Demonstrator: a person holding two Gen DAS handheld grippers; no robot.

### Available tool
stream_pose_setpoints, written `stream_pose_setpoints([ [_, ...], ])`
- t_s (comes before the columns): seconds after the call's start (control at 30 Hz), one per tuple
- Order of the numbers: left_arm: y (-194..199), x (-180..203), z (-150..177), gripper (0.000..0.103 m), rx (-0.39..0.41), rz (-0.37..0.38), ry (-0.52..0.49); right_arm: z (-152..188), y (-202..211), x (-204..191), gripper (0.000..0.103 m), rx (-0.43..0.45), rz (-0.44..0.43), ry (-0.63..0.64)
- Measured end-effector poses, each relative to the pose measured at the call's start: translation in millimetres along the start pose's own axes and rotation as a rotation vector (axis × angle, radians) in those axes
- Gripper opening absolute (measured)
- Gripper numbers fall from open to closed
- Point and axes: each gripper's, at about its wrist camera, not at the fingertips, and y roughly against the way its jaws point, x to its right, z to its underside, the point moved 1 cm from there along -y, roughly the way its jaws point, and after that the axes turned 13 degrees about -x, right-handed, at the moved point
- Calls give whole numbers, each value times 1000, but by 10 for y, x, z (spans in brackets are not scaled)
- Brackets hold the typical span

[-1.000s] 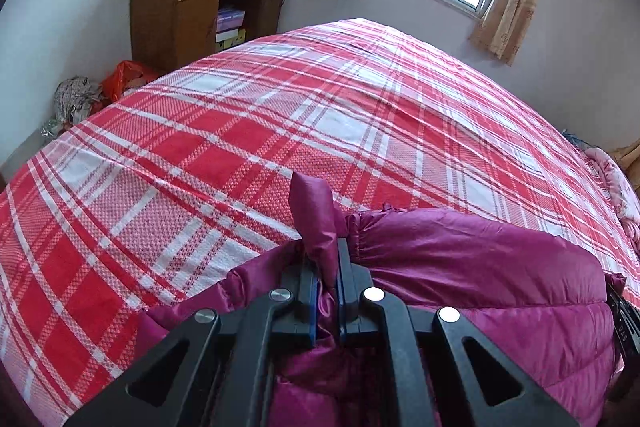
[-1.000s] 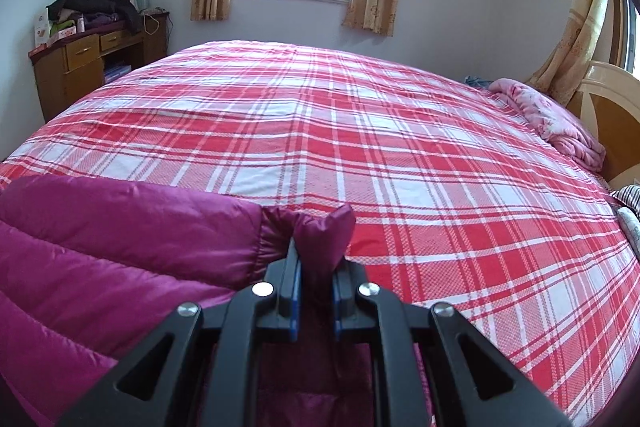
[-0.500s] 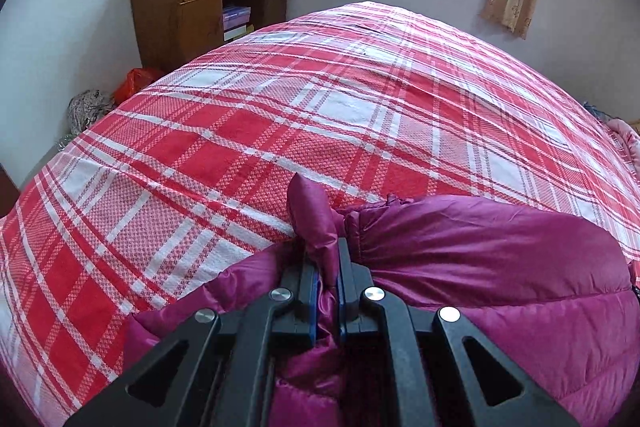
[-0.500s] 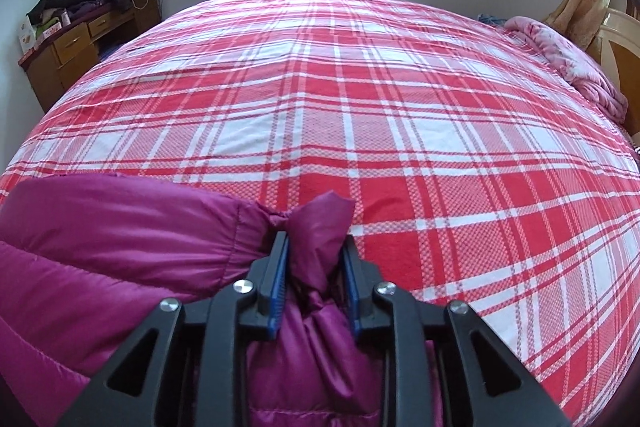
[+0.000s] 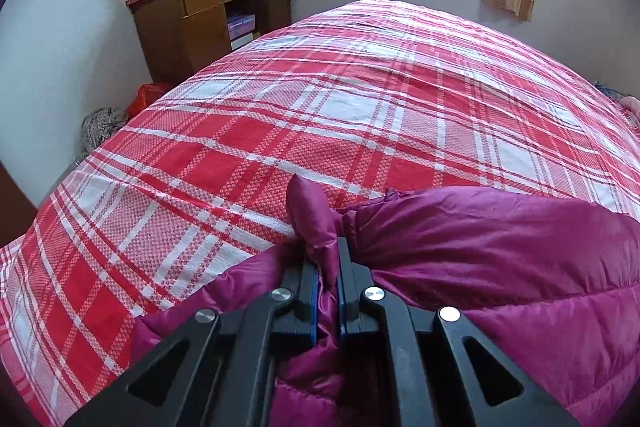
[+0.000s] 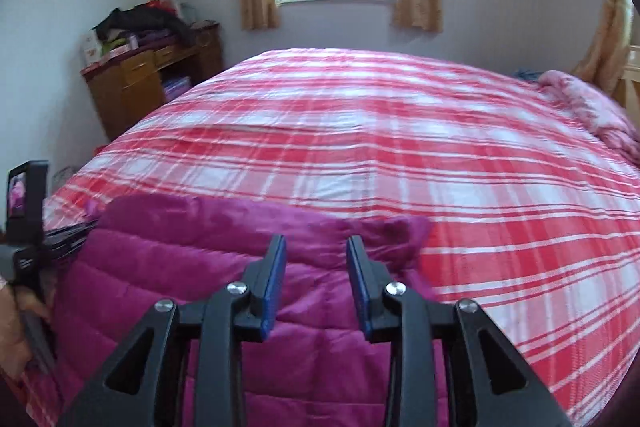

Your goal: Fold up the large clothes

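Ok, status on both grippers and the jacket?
Left gripper shut on jacket corner. Right gripper just opened, nothing between pads. Nothing in the way.

The jacket (image 5: pixel 500 267) runs off the lower and right edges. The bedspread (image 6: pixel 400 155) is smeared by motion blur. The hand (image 6: pixel 16 327) is cut by the left edge; items atop the cabinet (image 5: pixel 200 15) stay indistinct.

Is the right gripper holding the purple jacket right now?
No, the right gripper stands open after letting go, with nothing between its pads, and the purple jacket lies on the bed below it.
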Motion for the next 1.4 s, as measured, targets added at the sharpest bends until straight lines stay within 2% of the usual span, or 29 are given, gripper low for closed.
stream_pose_setpoints([
  [0.07, 2, -10, -1, 7, 0, 4, 3, 11, -182, -231, 34, -44, -28, 56],
  [0.13, 7, -10, 5, 7, 0, 9, 5, 68, -399, -357, 34, -79, -11, 85],
  [0.23, 17, -31, 17, 7, -2, 22, 10, 125, -626, -278, 34, -101, -24, 52],
  [0.4, 224, -163, 46, 7, 7, 91, -3, 126, -655, -234, 34, -114, -4, 57],
  [0.47, 486, -202, 96, 7, 49, 89, -33, 128, -651, -270, 34, -114, 16, 67],
  [0.57, 880, -171, 225, 7, 105, 133, -95, 127, -656, -270, 34, -114, 17, 66],
  [0.63, 1140, -20, 367, 7, 137, 185, -161, 132, -658, -280, 34, -113, 14, 63],
  [0.7, 1243, 232, 524, 7, 123, 249, -246, 134, -660, -274, 34, -113, 17, 65],
  [0.77, 1187, 465, 657, 7, 67, 308, -277, 134, -663, -270, 34, -113, 20, 65],
  [0.83, 1098, 633, 767, 7, 39, 332, -288, 132, -662, -258, 34, -113, 17, 61],
  [0.97, 848, 858, 898, 7, 22, 300, -307, 134, -660, -262, 34, -112, 17, 58],
  [1.03, 759, 868, 911, 7, 20, 298, -292, 133, -660, -241, 34, -112, 6, 50],
  [1.13, 633, 819, 929, 7, 31, 337, -265, 133, -653, -229, 34, -112, -5, 40],
  [1.23, 565, 774, 922, 7, 3, 369, -248, 129, -610, -216, 34, -111, -9, 27],
  [1.3, 539, 725, 910, 7, -10, 403, -229, 158, -467, -162, 34, -92, -24, -12],
  [1.4, 534, 708, 919, 7, -14, 420, -219, 307, -39, 17, 34, -4, -60, -107],
])
